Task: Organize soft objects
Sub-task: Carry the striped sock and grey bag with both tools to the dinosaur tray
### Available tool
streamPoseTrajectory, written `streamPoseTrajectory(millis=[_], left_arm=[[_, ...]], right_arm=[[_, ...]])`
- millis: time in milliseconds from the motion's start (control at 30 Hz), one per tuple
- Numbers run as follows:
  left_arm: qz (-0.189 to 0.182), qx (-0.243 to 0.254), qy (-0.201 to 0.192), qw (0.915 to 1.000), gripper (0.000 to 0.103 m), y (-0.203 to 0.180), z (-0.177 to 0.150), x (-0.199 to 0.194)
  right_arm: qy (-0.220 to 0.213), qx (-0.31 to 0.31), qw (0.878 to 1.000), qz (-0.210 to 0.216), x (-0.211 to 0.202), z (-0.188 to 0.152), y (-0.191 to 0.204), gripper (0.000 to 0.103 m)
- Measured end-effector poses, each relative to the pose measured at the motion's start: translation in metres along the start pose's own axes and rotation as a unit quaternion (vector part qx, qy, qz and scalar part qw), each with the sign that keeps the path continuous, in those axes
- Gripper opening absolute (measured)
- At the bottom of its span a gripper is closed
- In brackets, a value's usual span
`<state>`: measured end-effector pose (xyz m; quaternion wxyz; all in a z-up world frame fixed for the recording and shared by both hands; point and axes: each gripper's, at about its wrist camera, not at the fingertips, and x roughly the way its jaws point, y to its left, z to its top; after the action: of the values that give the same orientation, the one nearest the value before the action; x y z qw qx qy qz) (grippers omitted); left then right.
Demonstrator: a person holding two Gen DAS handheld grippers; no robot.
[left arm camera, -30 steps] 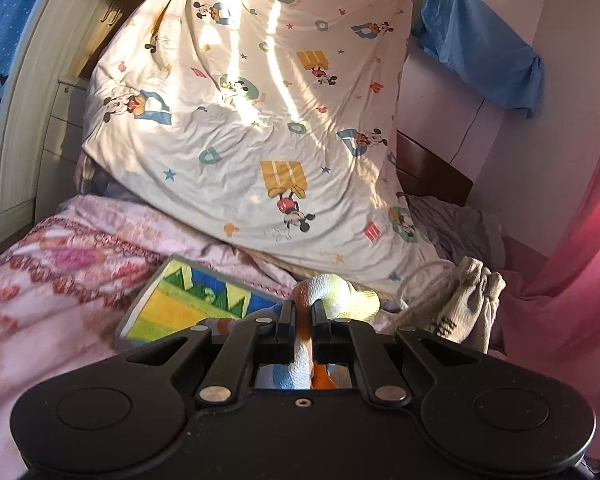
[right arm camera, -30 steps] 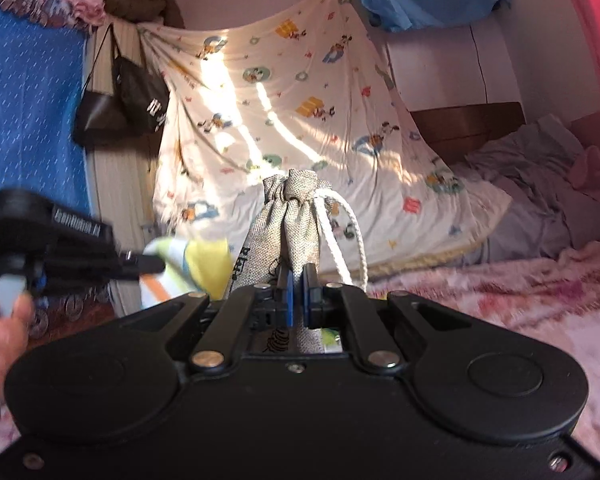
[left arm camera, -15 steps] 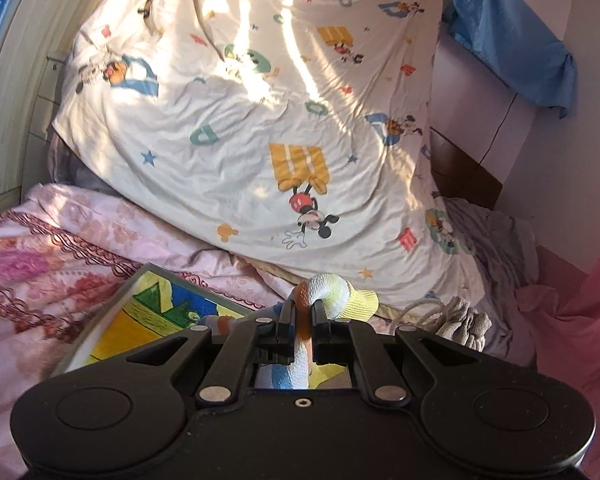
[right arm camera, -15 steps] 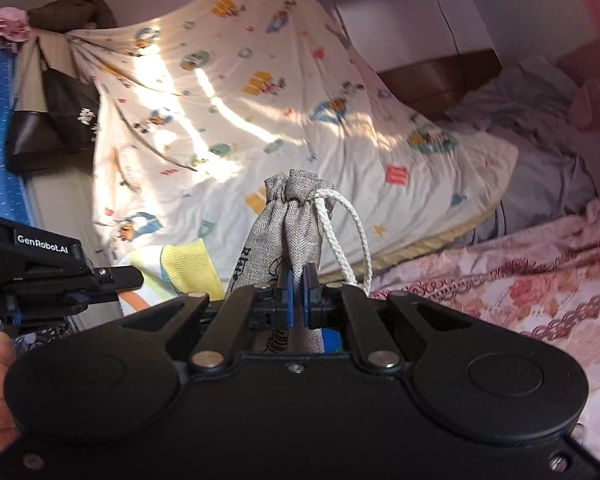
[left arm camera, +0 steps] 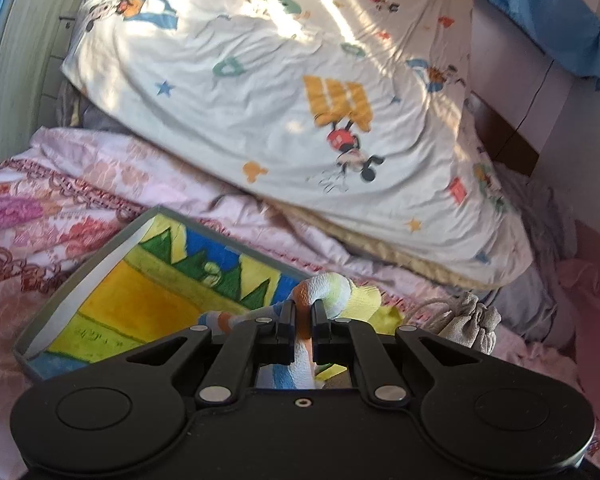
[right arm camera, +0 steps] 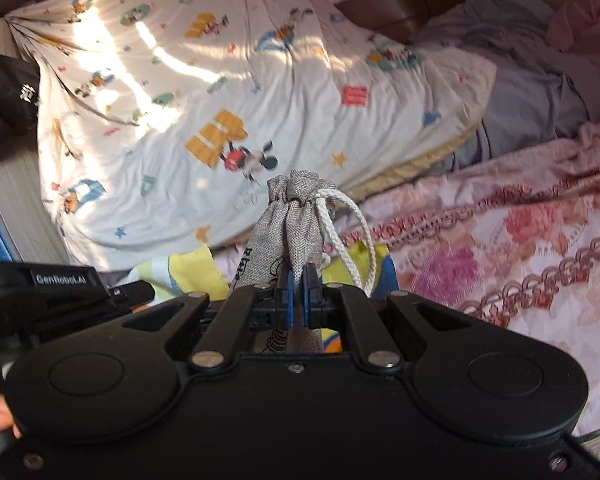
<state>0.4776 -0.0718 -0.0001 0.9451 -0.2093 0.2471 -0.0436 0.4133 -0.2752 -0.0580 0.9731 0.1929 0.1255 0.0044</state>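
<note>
Now left gripper (left arm camera: 303, 320) pinches striped sock (left arm camera: 328, 289) over colorful box (left arm camera: 148, 292) on bed (left arm camera: 52, 200). Right gripper (right arm camera: 299, 292) pinches gray drawstring bag (right arm camera: 294, 220), held up, white cord (right arm camera: 350, 236) hanging beside.

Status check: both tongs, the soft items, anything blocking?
Left tongs shut on striped sock, over picture tray. Right tongs shut on grey drawstring pouch. Nothing in the way.
</note>
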Motion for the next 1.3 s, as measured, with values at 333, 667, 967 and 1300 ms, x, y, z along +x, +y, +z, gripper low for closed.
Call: streamPoseTrajectory(millis=[333,667,967,1300], left_arm=[[0.032,-0.004,0.037,0.9988,0.007,0.02,-0.014,0.008],[0.067,0.052,0.07,0.994,0.007,0.021,-0.03,0.013],[0.096,0.143,0.078,0.9821,0.009,0.006,-0.04,0.009],[0.1,0.106,0.087,0.9855,0.018,0.012,-0.033,0.003]], right_arm=[[0.074,0.013,0.997,-0.001,0.035,-0.01,-0.004,0.0],[0.111,0.004,0.994,-0.002,0.043,-0.016,0.0,0.0],[0.148,-0.017,0.989,-0.018,0.048,-0.02,0.006,0.001],[0.15,-0.019,0.988,-0.015,0.047,-0.017,0.003,0.007]])
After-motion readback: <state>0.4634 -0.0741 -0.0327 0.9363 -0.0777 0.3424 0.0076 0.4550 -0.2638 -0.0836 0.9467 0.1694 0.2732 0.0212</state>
